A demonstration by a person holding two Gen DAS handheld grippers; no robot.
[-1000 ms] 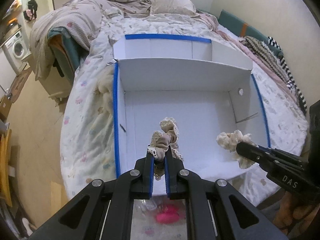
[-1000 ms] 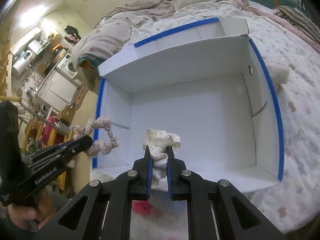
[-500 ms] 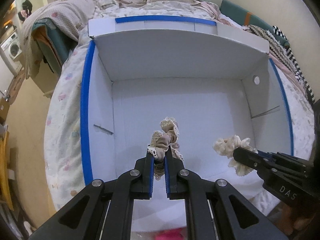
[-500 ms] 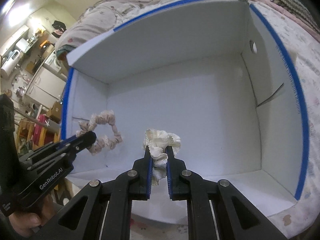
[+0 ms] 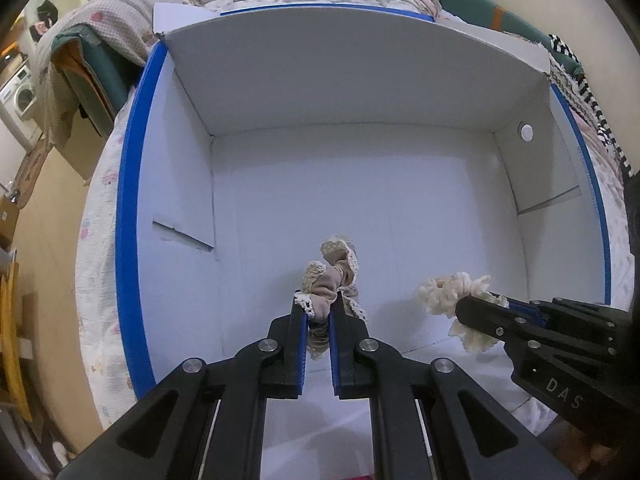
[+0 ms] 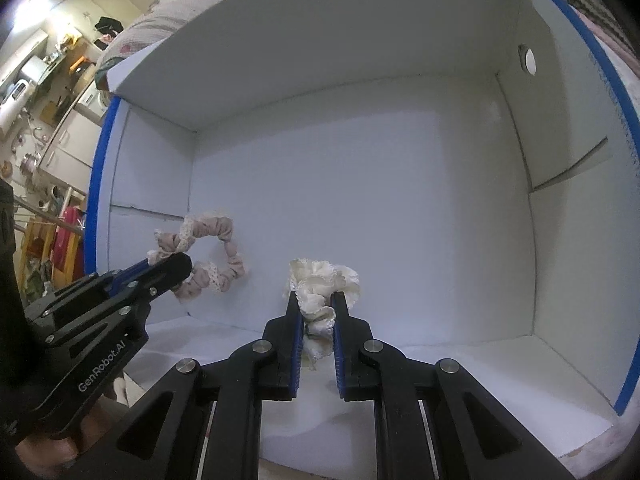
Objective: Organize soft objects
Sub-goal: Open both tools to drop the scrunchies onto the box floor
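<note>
A bedroom fills the background: a bed [image 5: 100, 216] with a pale printed quilt carries a white cardboard box [image 5: 360, 200] with blue-taped rims, and a rumpled duvet [image 5: 120, 20] lies at the upper left of the left wrist frame. The box's floor looks bare.

Low in the centre of that frame, the left gripper [image 5: 319, 316] is clenched on a pinkish-beige scrunchie [image 5: 334, 276] with lace trim, held above the near part of the box floor. In the right wrist frame the same scrunchie hangs as an open loop at the centre left. The right gripper [image 6: 314, 312] pinches a cream ruffled scrunchie [image 6: 324, 282] in the lower centre of its frame, also over the box interior, a little apart from the other.

Both scrunchies look very light, soft and limp; the gathered fabric squashes between the pads and droops below them. They seem unlikely to slip or break, though the lace could snag on a pad edge. A pinch across one bunched section of the ring, as here, seems the sensible hold.
</note>
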